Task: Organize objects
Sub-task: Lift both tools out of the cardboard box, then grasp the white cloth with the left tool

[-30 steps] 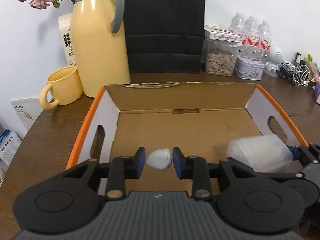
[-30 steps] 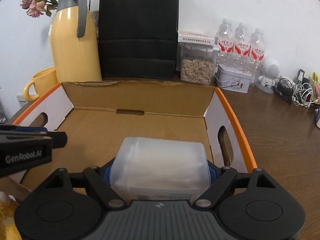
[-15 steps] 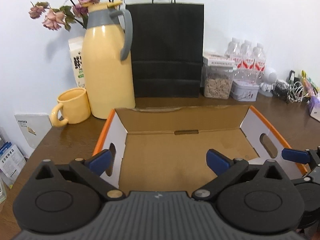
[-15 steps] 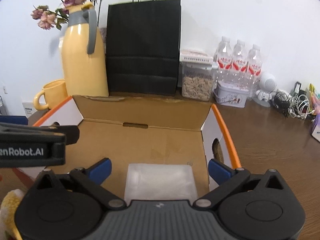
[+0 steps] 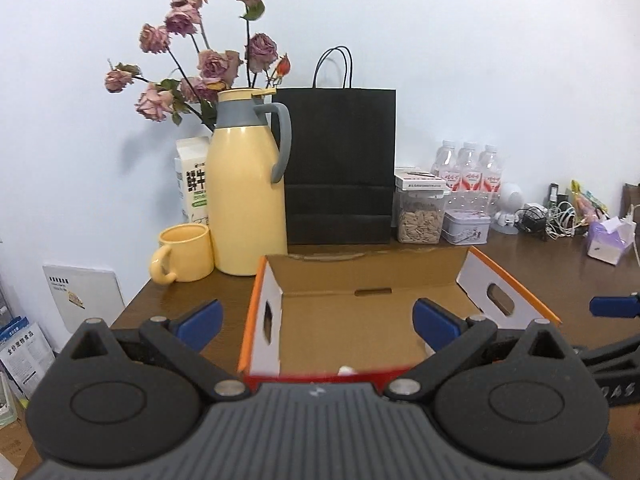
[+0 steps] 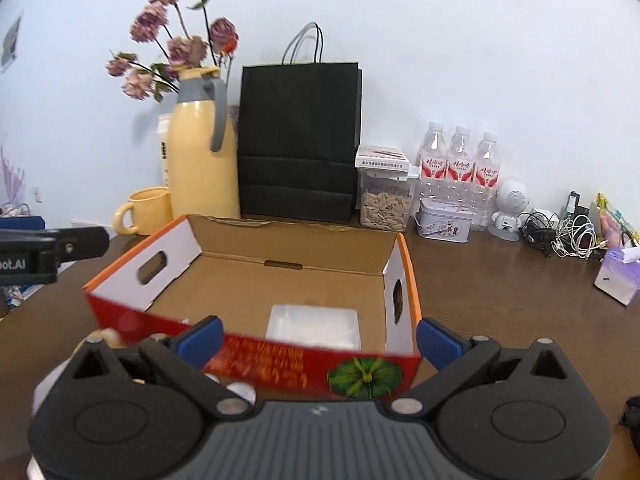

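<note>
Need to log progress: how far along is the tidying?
Done: a clear tub lies inside the box, with a small white item near its front wall. In hand: nothing; the left gripper and right gripper are open. Left: unclear.

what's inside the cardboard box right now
A translucent plastic container lies on the floor of the cardboard box, near its front right. A small white object just peeks over the front wall; most of it, and the floor strip behind that wall, is hidden. The rest looks bare.
</note>
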Available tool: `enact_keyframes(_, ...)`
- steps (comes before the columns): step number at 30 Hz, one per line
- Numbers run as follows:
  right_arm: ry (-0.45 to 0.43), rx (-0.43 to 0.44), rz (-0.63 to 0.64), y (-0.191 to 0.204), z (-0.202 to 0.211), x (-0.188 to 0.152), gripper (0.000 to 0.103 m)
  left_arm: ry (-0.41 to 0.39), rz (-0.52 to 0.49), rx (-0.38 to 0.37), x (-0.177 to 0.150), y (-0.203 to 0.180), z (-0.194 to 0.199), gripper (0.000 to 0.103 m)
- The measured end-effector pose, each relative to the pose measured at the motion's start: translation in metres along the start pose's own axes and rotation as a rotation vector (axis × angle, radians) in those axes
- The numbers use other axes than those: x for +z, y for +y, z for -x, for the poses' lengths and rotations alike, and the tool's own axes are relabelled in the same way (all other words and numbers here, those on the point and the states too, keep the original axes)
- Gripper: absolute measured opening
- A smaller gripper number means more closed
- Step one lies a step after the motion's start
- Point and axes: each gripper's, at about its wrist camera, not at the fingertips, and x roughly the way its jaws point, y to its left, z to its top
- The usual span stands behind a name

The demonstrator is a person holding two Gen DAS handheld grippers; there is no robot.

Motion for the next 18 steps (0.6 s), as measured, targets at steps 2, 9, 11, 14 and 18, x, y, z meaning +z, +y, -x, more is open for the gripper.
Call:
enact_keyframes(2,-0.005,0.012,0.004,0.0,0.014,-0.01,0.103,0.001,0.003,-0.002,-0.011,0.004,0.014,0.103)
enact_keyframes(9,0.02,0.015,0.017,0.003,0.056,-0.055,0.103,0.046,-0.009,-0.025,-0.058,0.015,0.057,0.103)
enact_keyframes(11,0.039,0.009,0.019,0.005,0.063,-0.068,0.103,0.066,0.002,-0.041,-0.072,0.019,0.065,0.103)
enact_keyframes(14,0.062,0.01,0.022,0.009,0.074,-0.089,0.103,0.096,0.019,-0.053,-0.09,0.025,0.075,0.103)
enact_keyframes(18,0.074,0.005,0.0,0.014,0.088,-0.112,0.103,0.129,0.059,-0.062,-0.106,0.031,0.088,0.103)
